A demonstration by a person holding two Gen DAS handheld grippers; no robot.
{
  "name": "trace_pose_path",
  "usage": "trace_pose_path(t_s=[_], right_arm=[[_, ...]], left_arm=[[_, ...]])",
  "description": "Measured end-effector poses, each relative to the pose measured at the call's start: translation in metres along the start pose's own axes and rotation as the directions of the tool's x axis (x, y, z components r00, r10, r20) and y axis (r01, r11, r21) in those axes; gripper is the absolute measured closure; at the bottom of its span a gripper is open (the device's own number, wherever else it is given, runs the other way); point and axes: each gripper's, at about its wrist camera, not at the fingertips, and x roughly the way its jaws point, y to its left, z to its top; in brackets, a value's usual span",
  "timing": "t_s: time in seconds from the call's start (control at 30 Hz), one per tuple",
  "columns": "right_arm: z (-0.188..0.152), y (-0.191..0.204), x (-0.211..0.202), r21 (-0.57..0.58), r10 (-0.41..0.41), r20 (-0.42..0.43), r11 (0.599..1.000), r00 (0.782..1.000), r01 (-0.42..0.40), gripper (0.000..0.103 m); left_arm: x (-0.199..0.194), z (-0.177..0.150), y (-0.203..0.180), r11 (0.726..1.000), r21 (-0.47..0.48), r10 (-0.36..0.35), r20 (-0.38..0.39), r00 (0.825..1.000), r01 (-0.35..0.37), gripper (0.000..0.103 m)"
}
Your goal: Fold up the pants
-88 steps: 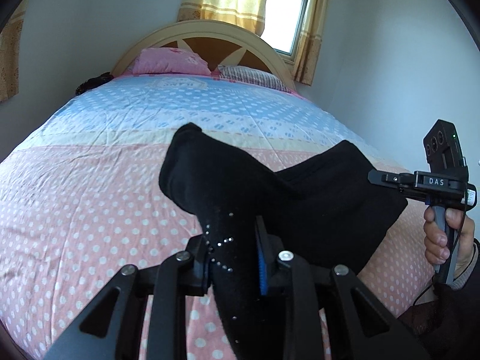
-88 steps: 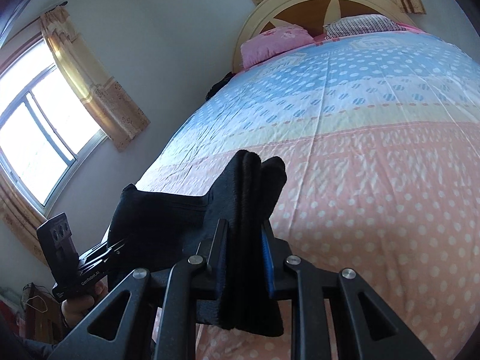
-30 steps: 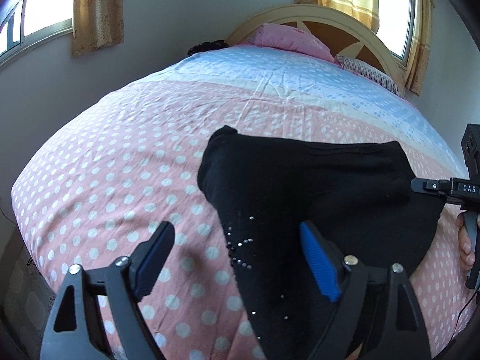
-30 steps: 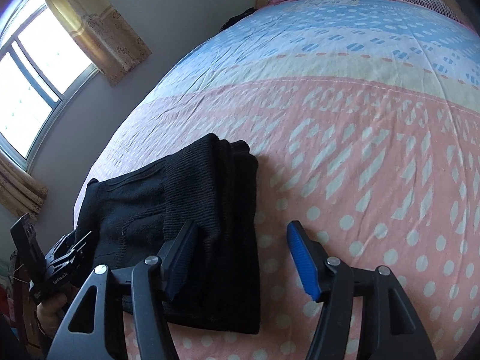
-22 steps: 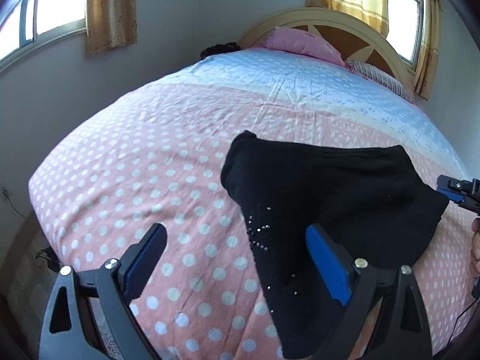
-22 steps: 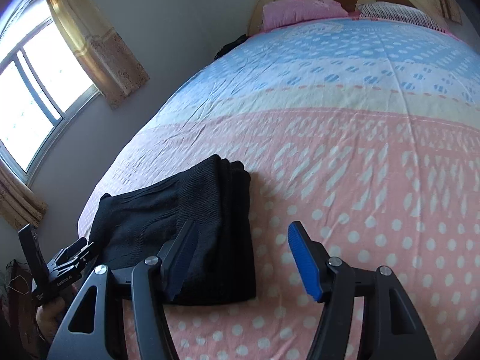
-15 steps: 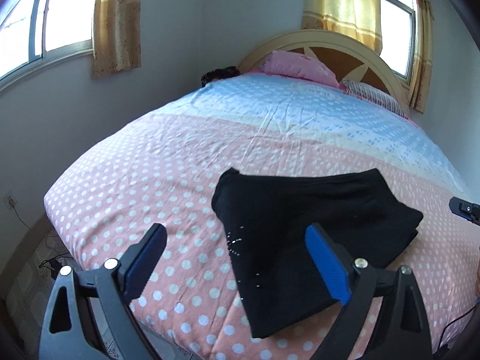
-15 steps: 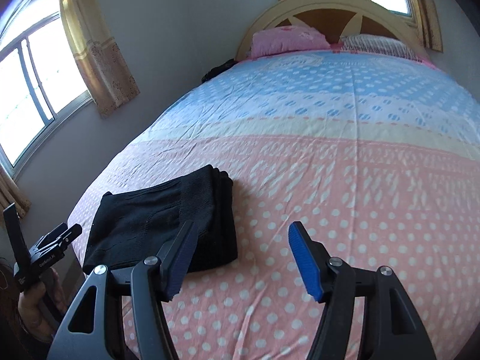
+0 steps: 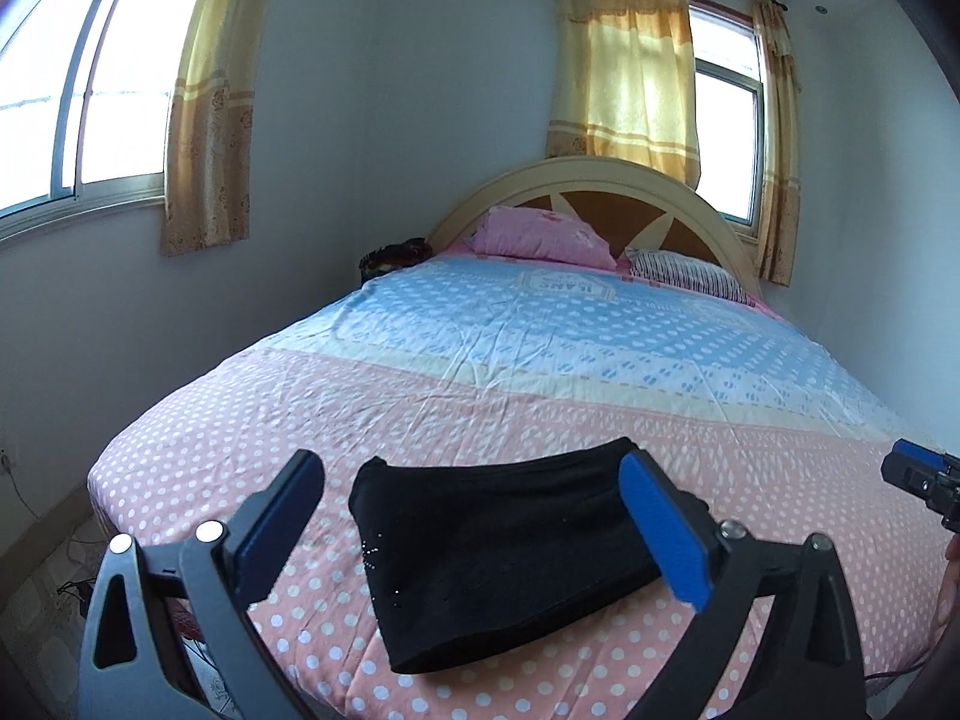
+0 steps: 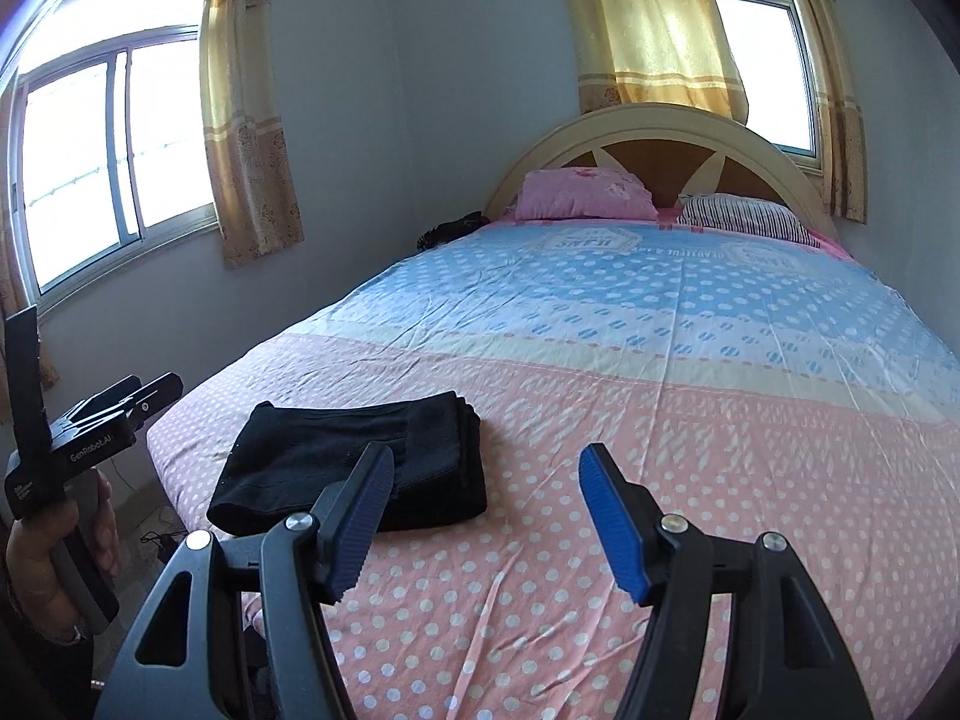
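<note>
Black folded pants (image 9: 510, 546) lie on the bed (image 9: 540, 384); our left hand-held gripper (image 9: 474, 534) and right hand-held gripper (image 10: 486, 516) gape, empty.

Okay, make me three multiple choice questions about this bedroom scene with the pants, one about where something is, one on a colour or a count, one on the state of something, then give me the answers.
1. Where do the black pants lie?
A. on the pink dotted foot end of the bed
B. on the pillows
C. on the floor

2. How many pillows are at the headboard?
A. one
B. two
C. four

3. What state are the pants in?
A. hanging from a gripper
B. spread out full length
C. folded into a compact stack, held by nothing

Answers:
1. A, the pants rest on the pink part near the bed's corner.
2. B, a pink pillow and a striped pillow sit side by side.
3. C, layered edges show, and the left gripper and right gripper are both open and off the cloth.
</note>
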Motion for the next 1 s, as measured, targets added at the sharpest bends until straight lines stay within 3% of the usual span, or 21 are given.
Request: trace_pose_path(t_s=[1.0], right_arm=[[-0.018,0.01,0.005,0.032,0.035,-0.002,0.999,0.999,-0.035,0.037]], left_arm=[[0.005,-0.012,-0.006,1.0,0.017,0.021,-0.022,1.0,-0.021,0.002]])
